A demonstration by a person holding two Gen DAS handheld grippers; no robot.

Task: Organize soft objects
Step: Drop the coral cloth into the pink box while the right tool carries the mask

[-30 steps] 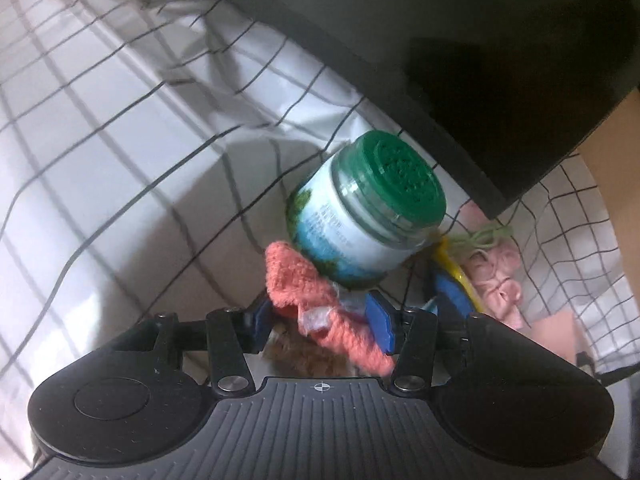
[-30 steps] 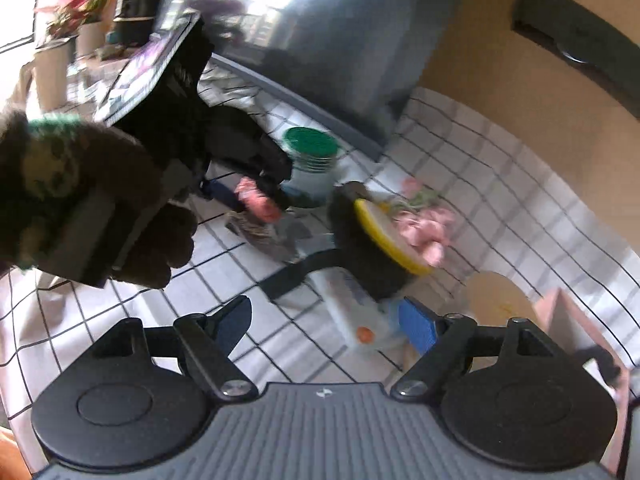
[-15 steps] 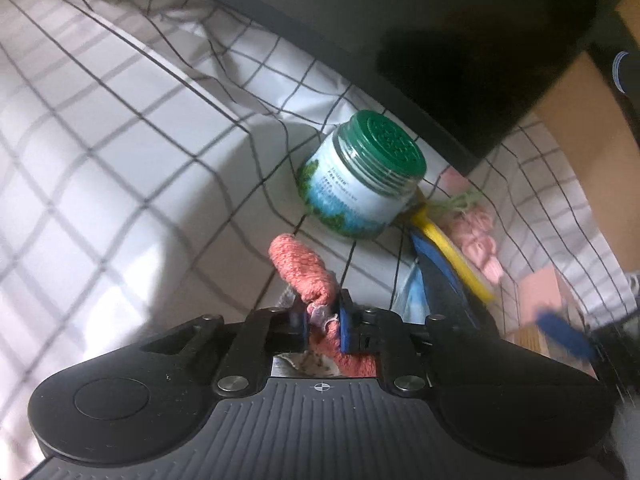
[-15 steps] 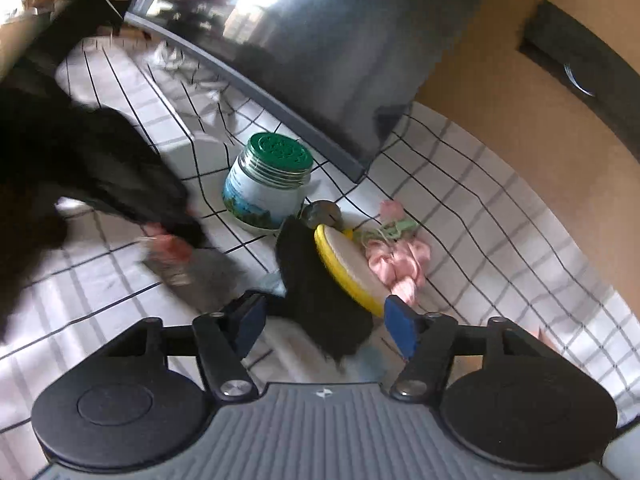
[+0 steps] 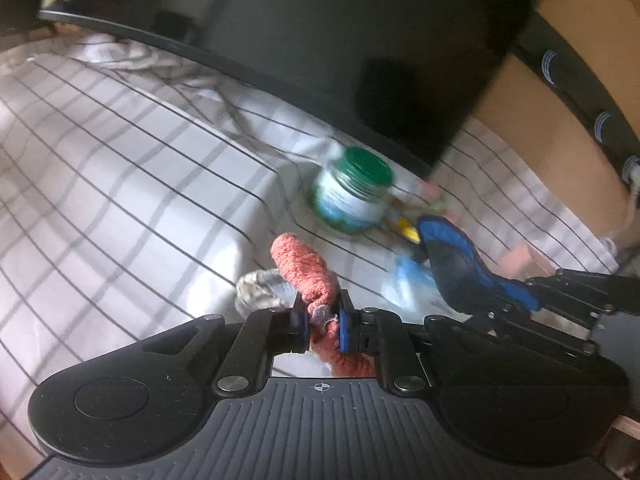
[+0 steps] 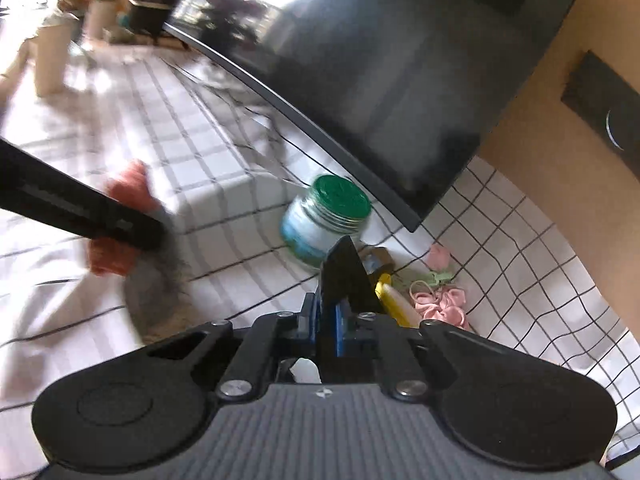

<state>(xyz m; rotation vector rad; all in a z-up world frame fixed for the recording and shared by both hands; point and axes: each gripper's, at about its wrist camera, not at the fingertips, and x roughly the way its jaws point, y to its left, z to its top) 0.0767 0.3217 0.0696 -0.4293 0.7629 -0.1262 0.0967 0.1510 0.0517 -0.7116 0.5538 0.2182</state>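
**Ana:** White cloth with a black grid [image 6: 224, 208] covers the tabletop, and a large dark screen [image 6: 400, 80] stands along its far edge, against a tan wall.

**Ben:** Where are the soft things?

**Ana:** The left claw [image 5: 323, 318] is pressed together on a coral knitted cloth [image 5: 306, 270], which sticks up beyond the blue pads and hangs out below them. A greyish rumpled piece [image 5: 260, 284] shows just beside it; whether it is joined to the cloth is unclear.

**Ben:** And the right claw?

**Ana:** The right claw [image 6: 328, 326] has just been closing and now pinches a flat black piece [image 6: 342, 276] with a yellow rim [image 6: 394, 300] beside it. From the left camera that piece shows a blue edge.

**Ben:** What lies on the cloth?

**Ana:** A jar with a green lid [image 6: 324, 220] stands near the screen's lower corner. Pink hair ties [image 6: 444, 304] and a pale green one [image 6: 438, 278] lie just beside the right claw's load, toward the wall. White vases with flowers [image 6: 100, 12] stand at the far left end.
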